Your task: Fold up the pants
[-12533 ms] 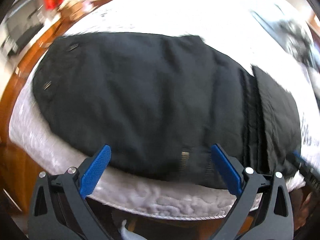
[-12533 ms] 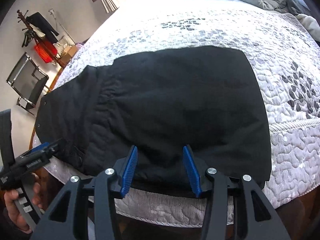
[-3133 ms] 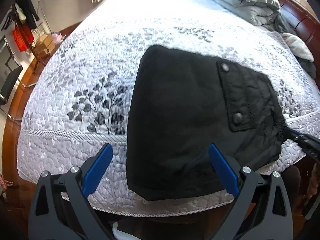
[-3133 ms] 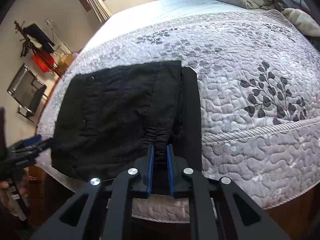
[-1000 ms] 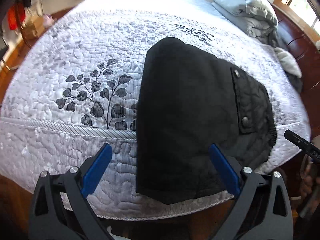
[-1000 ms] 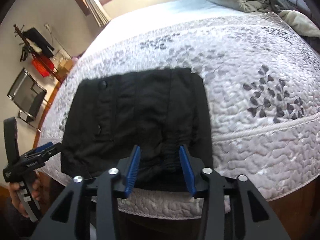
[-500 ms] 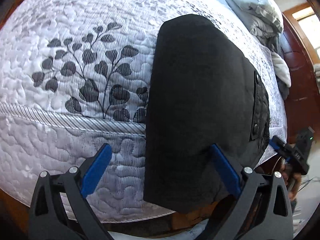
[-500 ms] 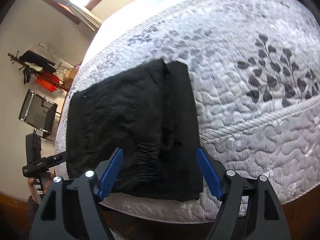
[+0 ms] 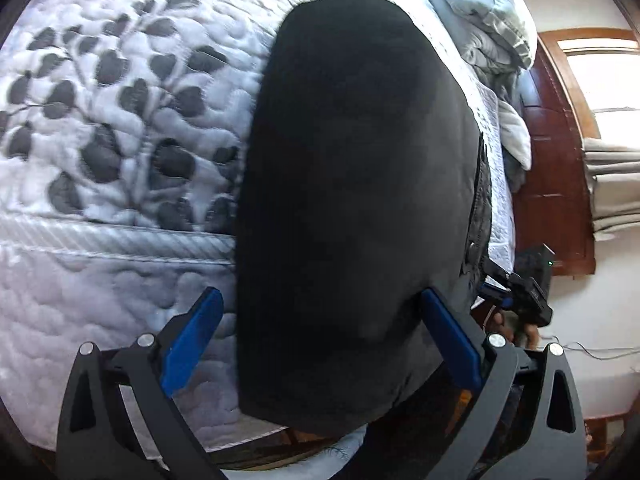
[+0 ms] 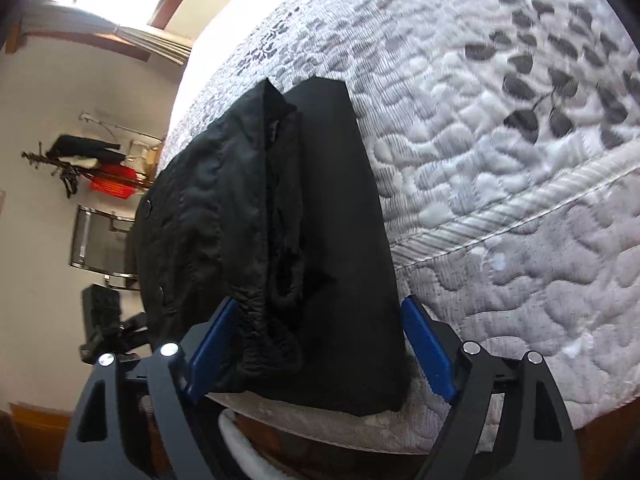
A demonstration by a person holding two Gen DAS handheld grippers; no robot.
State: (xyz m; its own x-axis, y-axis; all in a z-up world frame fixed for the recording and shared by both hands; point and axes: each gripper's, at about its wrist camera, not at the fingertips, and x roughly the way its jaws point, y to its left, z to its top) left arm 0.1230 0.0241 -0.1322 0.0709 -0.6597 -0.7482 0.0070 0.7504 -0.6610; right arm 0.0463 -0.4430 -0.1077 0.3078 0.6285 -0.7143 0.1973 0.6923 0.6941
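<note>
The black pants (image 9: 352, 184) lie folded into a compact stack at the near edge of the bed; they also show in the right wrist view (image 10: 288, 232), with the waistband and a snap pocket on top. My left gripper (image 9: 320, 340) is open, its blue pads either side of the stack's left near end. My right gripper (image 10: 320, 352) is open, straddling the right near end. Neither grips the cloth. The right gripper also shows at the right of the left wrist view (image 9: 516, 288), and the left gripper at the left of the right wrist view (image 10: 108, 328).
The bed has a white quilt with grey leaf print (image 9: 100, 140) and a piped edge (image 10: 520, 208). A grey duvet (image 9: 488, 20) is piled at the head. A wooden door (image 9: 556, 184) is to the right. A chair (image 10: 100, 240) and a coat rack (image 10: 80, 156) stand by the wall.
The pants went from one wide fold to a compact stack. My right gripper let go of the waistband and opened wide. Both grippers have dropped low and close to the stack's near edge.
</note>
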